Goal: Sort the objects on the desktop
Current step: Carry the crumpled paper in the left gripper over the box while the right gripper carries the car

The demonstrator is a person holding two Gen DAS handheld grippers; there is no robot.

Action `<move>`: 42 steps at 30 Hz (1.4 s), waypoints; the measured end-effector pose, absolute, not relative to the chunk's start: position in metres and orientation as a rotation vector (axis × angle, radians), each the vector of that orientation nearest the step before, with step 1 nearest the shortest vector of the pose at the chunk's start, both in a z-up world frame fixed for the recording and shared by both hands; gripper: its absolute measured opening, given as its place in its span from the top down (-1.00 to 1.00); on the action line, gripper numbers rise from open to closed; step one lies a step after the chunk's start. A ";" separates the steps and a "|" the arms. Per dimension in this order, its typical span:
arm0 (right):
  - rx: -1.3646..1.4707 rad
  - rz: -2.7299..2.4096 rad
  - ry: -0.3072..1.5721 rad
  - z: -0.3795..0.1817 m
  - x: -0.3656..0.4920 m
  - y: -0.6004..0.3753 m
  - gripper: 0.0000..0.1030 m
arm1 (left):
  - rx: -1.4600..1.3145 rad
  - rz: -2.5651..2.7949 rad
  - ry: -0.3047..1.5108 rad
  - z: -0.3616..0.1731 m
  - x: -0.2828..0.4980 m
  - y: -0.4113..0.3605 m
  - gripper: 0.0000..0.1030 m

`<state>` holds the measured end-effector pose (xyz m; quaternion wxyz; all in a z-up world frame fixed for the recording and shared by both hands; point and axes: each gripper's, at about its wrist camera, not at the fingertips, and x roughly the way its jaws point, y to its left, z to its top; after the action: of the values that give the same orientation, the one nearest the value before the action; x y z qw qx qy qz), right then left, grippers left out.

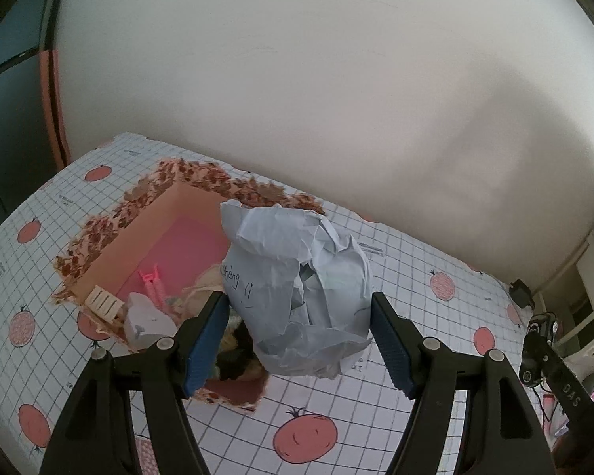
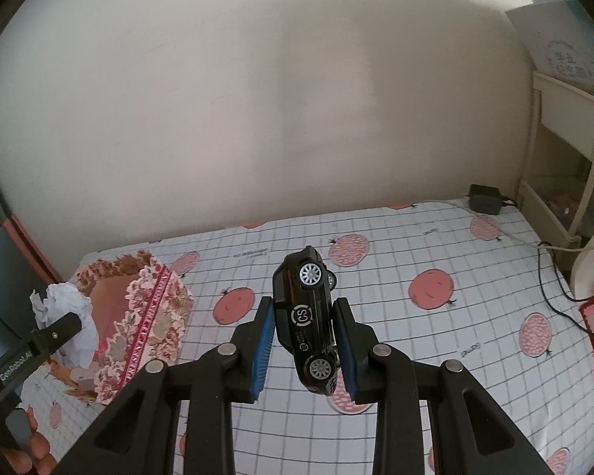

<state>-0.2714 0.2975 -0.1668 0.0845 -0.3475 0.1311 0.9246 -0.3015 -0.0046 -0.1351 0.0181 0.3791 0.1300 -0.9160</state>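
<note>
A crumpled pale blue paper ball (image 1: 297,269) sits between the blue pads of my left gripper (image 1: 299,301), which is shut on it and holds it over the near right corner of a floral fabric-lined box (image 1: 111,217). The box has a pink floor and holds a pink clip (image 1: 154,283), a cream clip (image 1: 103,301) and other small items. My right gripper (image 2: 303,304) is shut on a black toy car (image 2: 307,316), held on its side above the tablecloth, wheels facing the camera. In the right wrist view the box (image 2: 154,308) and the paper ball (image 2: 65,304) lie to the left.
A checked tablecloth with red fruit prints (image 2: 415,237) covers the table, against a plain wall. A black power adapter (image 2: 484,199) and cables (image 2: 550,277) lie at the far right, beside a white shelf (image 2: 566,118). A hand (image 2: 31,451) shows at the lower left.
</note>
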 end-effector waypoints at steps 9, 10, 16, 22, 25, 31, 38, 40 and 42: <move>-1.077 2.846 0.358 -0.167 -0.281 0.250 0.38 | 1.144 -2.805 0.469 -0.136 -0.296 -0.037 -0.42; -1.082 2.857 0.353 -0.167 -0.283 0.243 0.38 | 1.142 -2.799 0.476 -0.137 -0.296 -0.041 -0.42; -1.105 2.913 0.315 -0.166 -0.289 0.205 0.38 | 1.123 -2.764 0.528 -0.139 -0.292 -0.069 -0.42; -1.127 2.974 0.260 -0.166 -0.294 0.168 0.38 | 1.100 -2.722 0.593 -0.144 -0.287 -0.100 -0.42; -1.145 2.998 0.240 -0.168 -0.296 0.150 0.38 | 1.091 -2.701 0.617 -0.147 -0.284 -0.112 -0.42; -1.184 3.051 0.199 -0.175 -0.298 0.118 0.38 | 1.071 -2.664 0.673 -0.152 -0.280 -0.137 -0.42; -1.206 3.109 0.159 -0.178 -0.296 0.090 0.38 | 1.046 -2.649 0.687 -0.154 -0.277 -0.153 -0.42; -1.208 3.120 0.154 -0.178 -0.296 0.085 0.38 | 1.038 -2.648 0.690 -0.153 -0.276 -0.156 -0.42; -1.211 3.130 0.146 -0.180 -0.297 0.081 0.38 | 1.032 -2.648 0.694 -0.154 -0.276 -0.158 -0.42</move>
<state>-0.2968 0.0805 -0.1798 -0.1084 -0.3583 0.0431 0.9263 -0.2758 -0.1583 -0.1539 0.1077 0.3507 0.2358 -0.8999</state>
